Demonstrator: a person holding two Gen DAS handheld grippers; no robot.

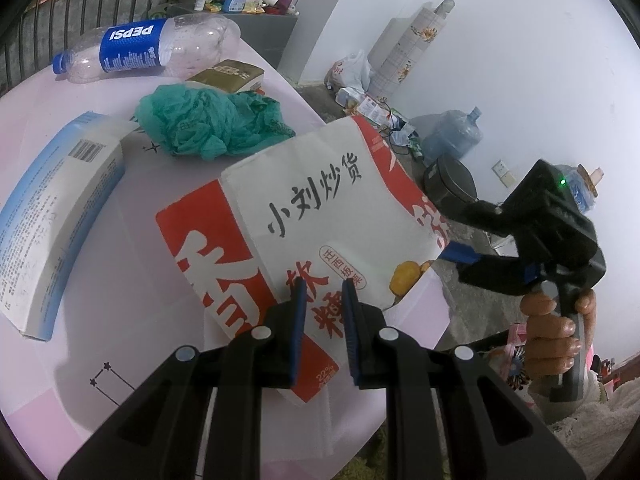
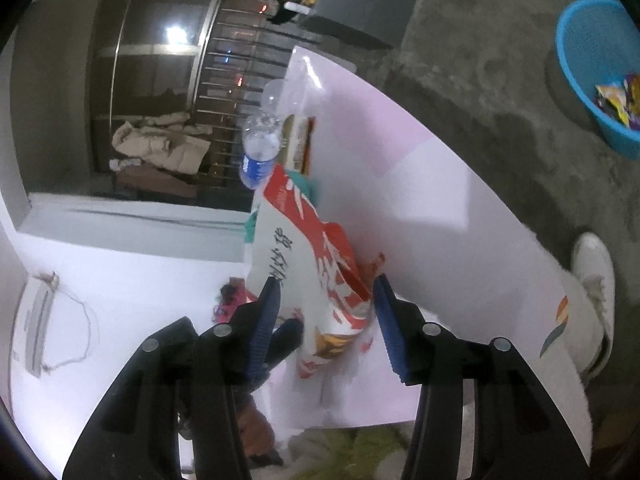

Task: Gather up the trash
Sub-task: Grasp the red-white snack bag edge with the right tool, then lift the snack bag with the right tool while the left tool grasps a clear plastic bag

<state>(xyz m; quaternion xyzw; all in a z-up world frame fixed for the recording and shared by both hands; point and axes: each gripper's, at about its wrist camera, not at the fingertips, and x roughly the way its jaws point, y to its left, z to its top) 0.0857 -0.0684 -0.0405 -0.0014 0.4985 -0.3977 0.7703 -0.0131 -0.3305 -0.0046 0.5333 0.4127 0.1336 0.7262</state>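
The left claw (image 1: 325,312) pinches the near bottom edge of the white-and-red paper snack bag printed with black characters (image 1: 316,216), its blue pads closed on the paper so the bag stands lifted and tilted off the pale pink surface (image 1: 100,340). The right claw (image 2: 326,316) is spread, with its jaws standing apart on either side of the bag's other end; in its own view the crumpled paper lies between the pads but neither pad clearly presses on it. A hand (image 1: 556,332) grips that claw's handle off the surface's right edge.

To do this step well, the right claw should probably close only once both pads sit flat against a firm folded part of the bag, not a loose corner, since thin paper is likely to slip or tear. The left claw ought to keep its pinch until the other has a sure hold.

Further out on the surface lie a crumpled teal mesh net (image 1: 208,124), a long white-and-blue cardboard box (image 1: 56,224), a small brown-and-white carton (image 1: 228,74) and an empty clear plastic bottle with a blue label (image 1: 148,48). A round blue plastic basket (image 2: 576,76) stands on the grey floor well apart from the surface, already holding wrappers, and looks like the place for the bag.
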